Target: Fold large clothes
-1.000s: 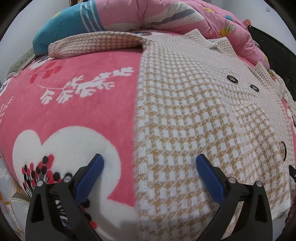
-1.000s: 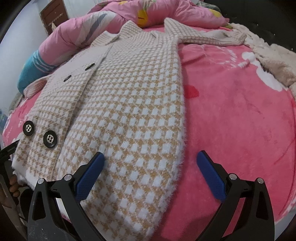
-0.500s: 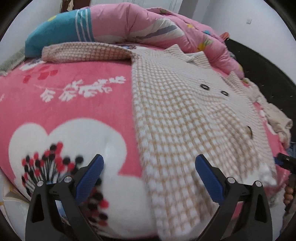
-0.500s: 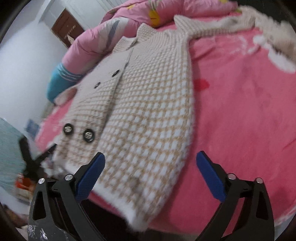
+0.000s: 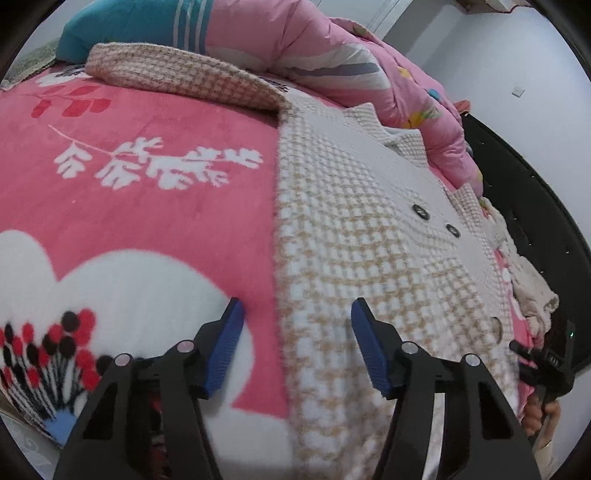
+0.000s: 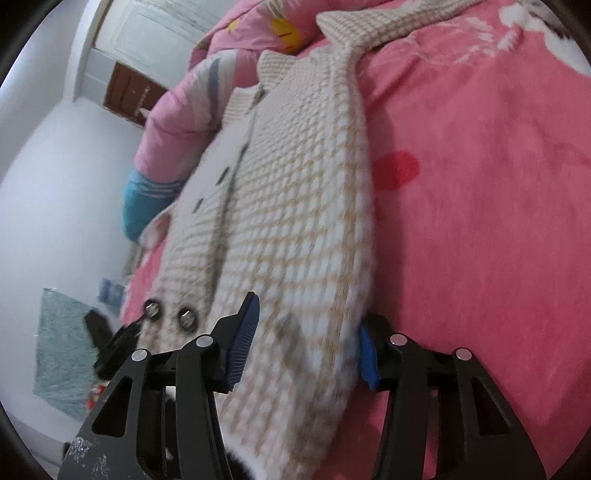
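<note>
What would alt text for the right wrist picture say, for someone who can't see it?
A beige-and-white checked coat lies buttoned on a pink blanket, its hem corner between the blue-padded right tongs, whose jaws are closing around it. Behind the coat are a pink quilt and a brown door; the picture is blurred.

A pink fleece blanket (image 5: 155, 206) covers the bed, printed with white leafy sprigs, red leaves and a large white shape with red and black dots. Along its far side lies a bunched pink quilt (image 5: 332, 55) with a teal, white-striped end (image 5: 133, 26). A crumpled cream cloth (image 5: 532, 291) sits at the blanket's right edge, beside a dark panel (image 5: 524, 206). In the right wrist view, a brown door (image 6: 129, 94) stands in the white wall, and a teal mat (image 6: 61, 347) lies on the floor.
</note>
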